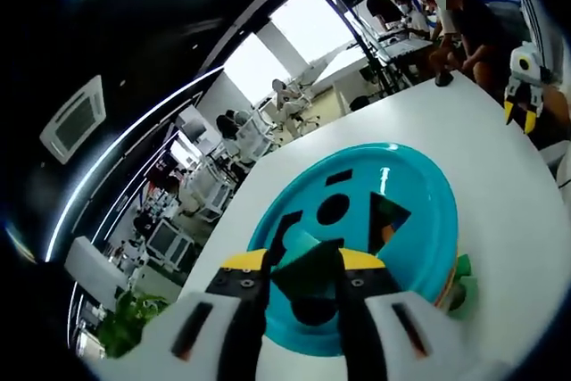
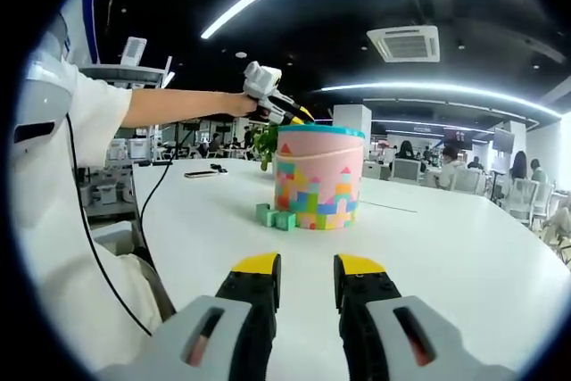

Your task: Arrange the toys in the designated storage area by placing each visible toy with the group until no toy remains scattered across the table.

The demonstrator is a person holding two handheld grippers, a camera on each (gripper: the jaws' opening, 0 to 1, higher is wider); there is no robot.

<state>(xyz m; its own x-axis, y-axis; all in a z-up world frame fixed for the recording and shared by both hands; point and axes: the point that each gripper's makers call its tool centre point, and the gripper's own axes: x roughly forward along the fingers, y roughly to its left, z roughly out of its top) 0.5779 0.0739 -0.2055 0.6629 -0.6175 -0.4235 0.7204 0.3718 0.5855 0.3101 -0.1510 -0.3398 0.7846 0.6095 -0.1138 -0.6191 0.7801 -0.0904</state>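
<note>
Over the teal shape-sorter lid point(image 1: 357, 220) of a pink toy bucket point(image 2: 319, 176), the left gripper point(image 1: 303, 274) pinches a dark green block point(image 1: 308, 269) between its yellow-tipped jaws, directly above the lid's cut-out holes. In the right gripper view, the right gripper point(image 2: 306, 278) hovers low over the white table point(image 2: 446, 247), its jaws slightly parted and holding nothing, the bucket straight ahead. Small green blocks point(image 2: 277, 216) lie against the bucket's base, ahead and slightly left of those jaws.

Bucket point(image 2: 318, 178) on table point(image 2: 428, 238), blocks point(image 2: 276, 216) touching its base, left gripper point(image 2: 294, 114) above lid point(image 1: 357, 220)
</note>
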